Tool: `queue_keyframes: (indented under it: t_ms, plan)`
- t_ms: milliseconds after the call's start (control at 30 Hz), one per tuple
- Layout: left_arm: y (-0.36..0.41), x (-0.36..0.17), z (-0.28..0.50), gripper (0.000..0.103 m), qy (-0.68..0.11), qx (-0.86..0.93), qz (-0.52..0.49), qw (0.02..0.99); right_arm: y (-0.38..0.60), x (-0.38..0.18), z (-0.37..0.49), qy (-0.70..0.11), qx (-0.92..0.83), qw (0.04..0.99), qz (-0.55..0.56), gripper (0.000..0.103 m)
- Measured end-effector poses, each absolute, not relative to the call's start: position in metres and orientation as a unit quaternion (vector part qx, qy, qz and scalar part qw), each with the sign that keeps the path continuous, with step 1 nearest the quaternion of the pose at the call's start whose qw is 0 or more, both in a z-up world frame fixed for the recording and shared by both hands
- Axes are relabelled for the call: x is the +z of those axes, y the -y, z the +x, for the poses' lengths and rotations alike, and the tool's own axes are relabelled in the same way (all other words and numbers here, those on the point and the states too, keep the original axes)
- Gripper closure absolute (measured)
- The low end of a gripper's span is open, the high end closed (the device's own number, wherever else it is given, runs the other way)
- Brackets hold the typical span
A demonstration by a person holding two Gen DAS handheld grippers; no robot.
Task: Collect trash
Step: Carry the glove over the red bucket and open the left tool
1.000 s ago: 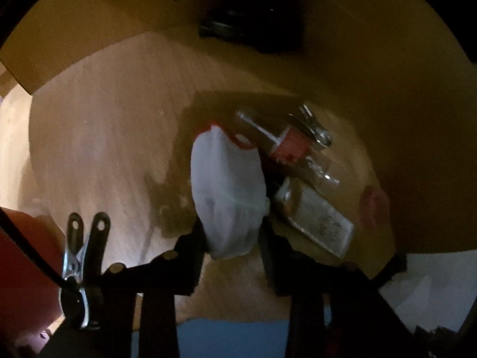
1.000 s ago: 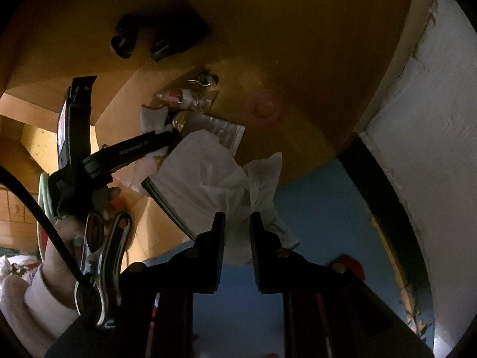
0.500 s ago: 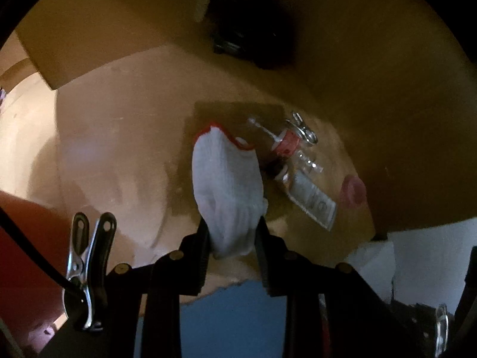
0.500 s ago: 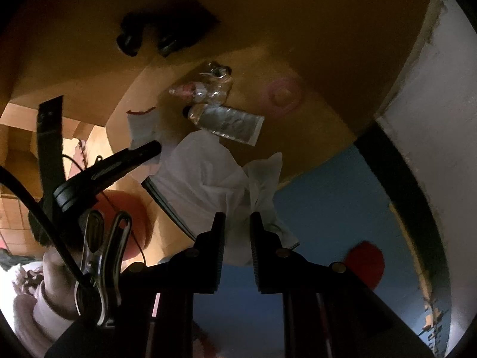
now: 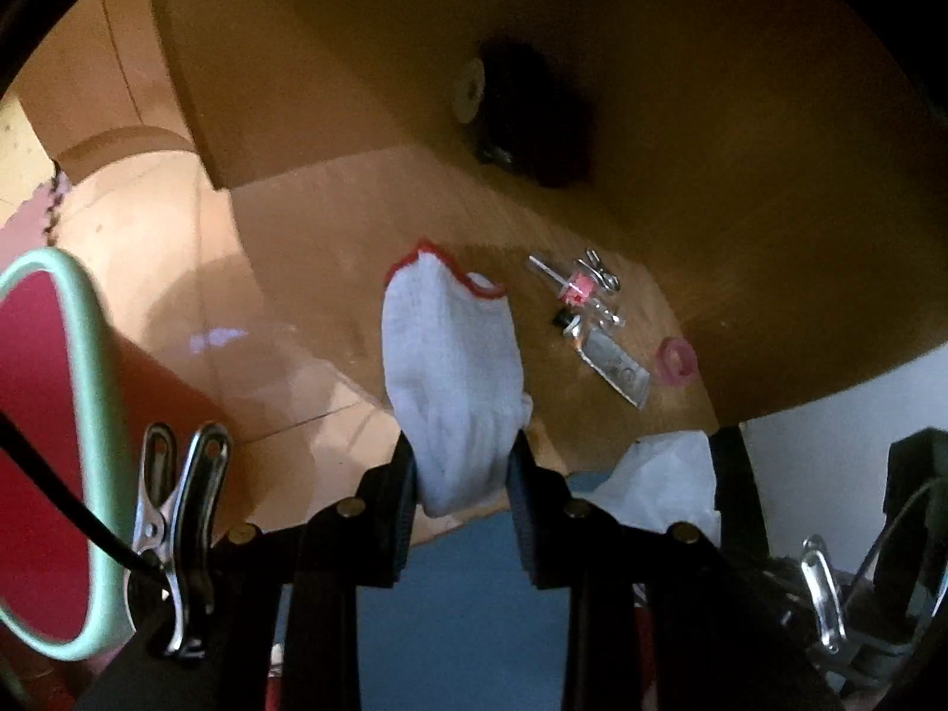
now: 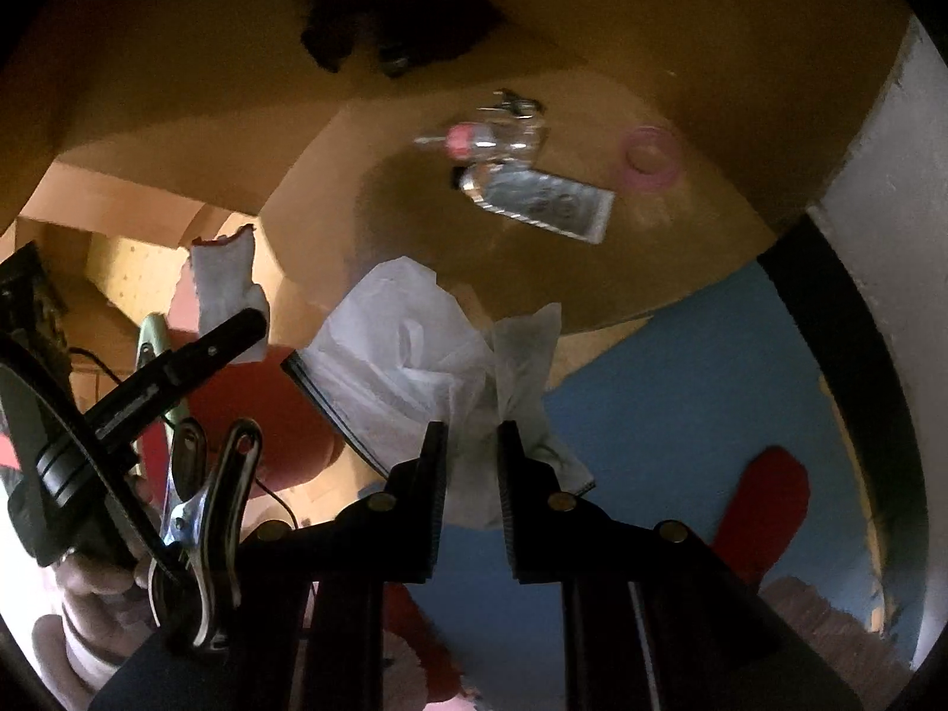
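Note:
My left gripper (image 5: 462,462) is shut on a white knit glove (image 5: 450,367) with a red cuff, which hangs above the brown table edge. My right gripper (image 6: 471,450) is shut on a crumpled white tissue (image 6: 415,355). The glove (image 6: 222,278) and the left gripper show again at the left of the right wrist view. On the table lie a clear plastic bottle with a pink band (image 6: 492,139), a silver tube (image 6: 545,201) and a pink ring (image 6: 649,157). The left wrist view shows the same bottle (image 5: 583,287), tube (image 5: 613,364) and ring (image 5: 678,360).
A red bin with a pale green rim (image 5: 77,403) stands at the lower left. Below the table is a blue floor mat (image 6: 681,391) with a red slipper (image 6: 764,503) on it. A dark object (image 5: 533,124) sits at the table's far side. A white wall (image 6: 889,225) stands right.
My left gripper has risen and drawn back with the glove, so the table litter looks smaller and the red bin has come into view. The right gripper has shifted slightly, still holding the tissue.

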State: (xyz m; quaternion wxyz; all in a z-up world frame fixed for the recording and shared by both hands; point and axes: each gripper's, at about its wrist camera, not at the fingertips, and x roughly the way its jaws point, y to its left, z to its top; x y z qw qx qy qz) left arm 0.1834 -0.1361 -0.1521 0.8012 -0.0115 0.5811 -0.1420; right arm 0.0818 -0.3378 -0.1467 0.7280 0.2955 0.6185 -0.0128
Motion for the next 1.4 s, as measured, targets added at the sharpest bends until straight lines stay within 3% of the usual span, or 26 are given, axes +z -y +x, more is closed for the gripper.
queue_keyframes:
  t_ms: [467,867,1167,1400]
  plan:
    - [0.075,-0.087,0.132,0.074,-0.547,-0.106,-0.041,0.829,0.272,-0.096,0.071,-0.603,0.035,0.75,0.268,0.086]
    - [-0.023,-0.03,0.127,0.074,-0.517,-0.025,-0.093,0.85,0.214,-0.031,0.086,-0.565,0.103,0.792,0.206,0.086]
    - [-0.095,-0.027,0.129,0.074,-0.516,0.02,-0.114,0.849,0.156,-0.013,0.109,-0.553,0.143,0.803,0.17,0.086]
    - [-0.121,-0.057,0.128,0.074,-0.526,0.026,-0.143,0.838,0.108,-0.012,0.13,-0.518,0.176,0.827,0.125,0.086]
